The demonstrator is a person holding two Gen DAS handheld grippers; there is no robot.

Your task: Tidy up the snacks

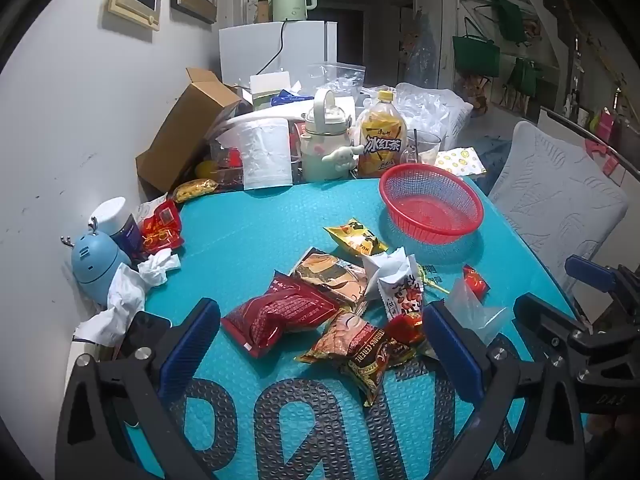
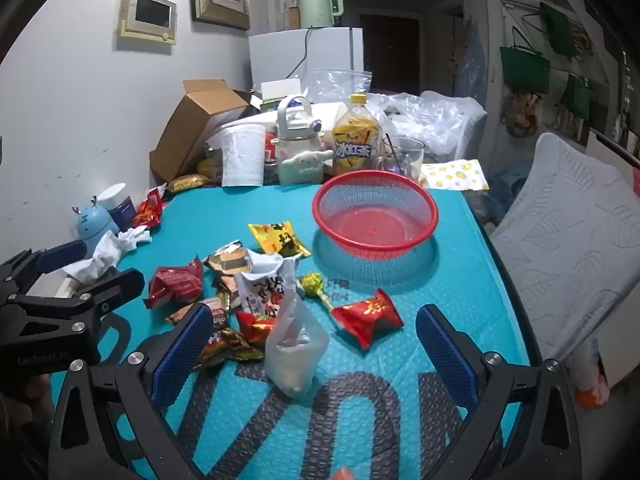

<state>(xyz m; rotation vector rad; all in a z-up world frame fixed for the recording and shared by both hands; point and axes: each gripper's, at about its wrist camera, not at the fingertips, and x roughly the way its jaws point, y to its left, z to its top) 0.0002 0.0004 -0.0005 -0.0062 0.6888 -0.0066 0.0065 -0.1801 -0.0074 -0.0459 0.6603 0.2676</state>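
Left gripper (image 1: 320, 336) tilted down over snack packets (image 1: 320, 312), gaping (nothing held), right gripper (image 2: 316, 344) likewise, red basket (image 2: 374, 216) beyond

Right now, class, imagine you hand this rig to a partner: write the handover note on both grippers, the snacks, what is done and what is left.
Left gripper: open, empty, above the snack pile.
Right gripper: open, empty; a clear pouch stands between its fingers, ungripped.
Red basket: empty, at the back of the teal mat.
Loose: yellow packet, lollipop, red wrapped snack.
Done: nothing in the basket.
Left: probably move every snack into it.
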